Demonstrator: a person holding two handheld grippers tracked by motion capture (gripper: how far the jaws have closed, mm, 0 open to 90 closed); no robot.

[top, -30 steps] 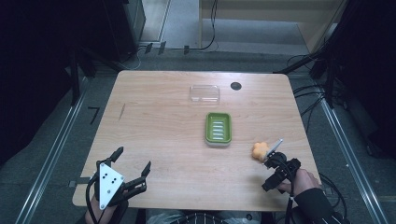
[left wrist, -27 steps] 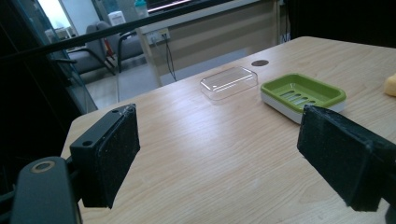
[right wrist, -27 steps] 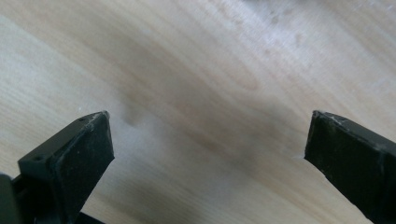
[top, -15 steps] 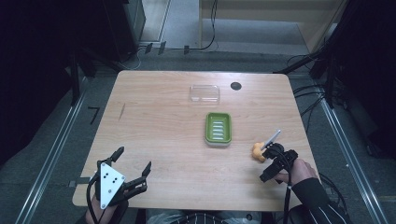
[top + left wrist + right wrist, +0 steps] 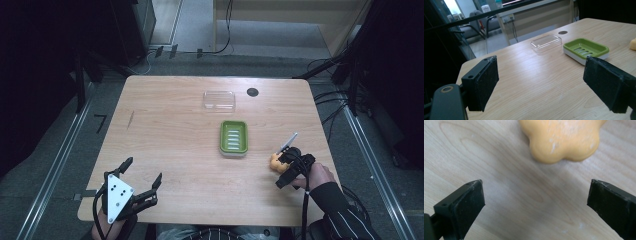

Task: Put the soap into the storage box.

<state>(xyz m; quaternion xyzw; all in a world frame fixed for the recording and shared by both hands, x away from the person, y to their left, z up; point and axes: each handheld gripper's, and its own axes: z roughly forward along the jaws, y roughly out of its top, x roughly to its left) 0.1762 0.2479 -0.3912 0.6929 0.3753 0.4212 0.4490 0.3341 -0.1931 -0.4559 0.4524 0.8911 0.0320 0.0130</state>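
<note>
High cam overhead; gripper cams low, both sharing tabletop [image 5: 175, 145].

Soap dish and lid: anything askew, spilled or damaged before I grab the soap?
Nothing stands out. The green soap dish sits flat and empty, its clear lid lies apart behind it, and the orange flower-shaped soap lies whole on the table ahead of the open right tool.

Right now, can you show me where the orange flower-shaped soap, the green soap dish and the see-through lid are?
orange flower-shaped soap [image 5: 563, 137], right gripper view, on its lumpy top.
green plastic soap dish [image 5: 233, 137], high view, on its ribbed floor.
clear plastic lid [image 5: 546, 42], left gripper view, on its flat top.
</note>
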